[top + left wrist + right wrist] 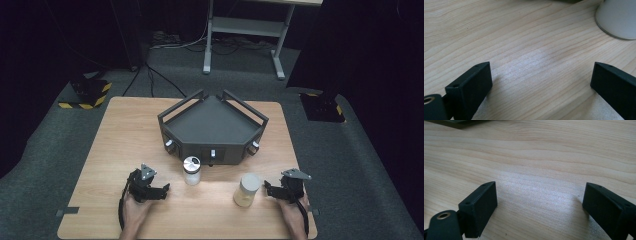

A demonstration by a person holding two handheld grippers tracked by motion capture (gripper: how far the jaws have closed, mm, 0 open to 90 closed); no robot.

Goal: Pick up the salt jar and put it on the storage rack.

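A clear jar with a silver lid (191,170) stands on the wooden table (115,145), just in front of a dark grey corner-shaped tray (212,122). To its right stands a cream-coloured jar with a pale lid (247,190). My left gripper (165,189) rests low near the front left, jaws pointing right, open and with nothing between them (541,72). A pale round jar body (617,17) sits ahead of it to the right. My right gripper (268,188) lies right of the cream jar, pointing left at it, open over bare wood (540,195).
The tray has small knobs (169,144) along its front wall and raised rails at its sides. Its dark edge (456,122) shows at the top of the right gripper view. Grey carpet surrounds the table, and a metal stand (245,30) is behind it.
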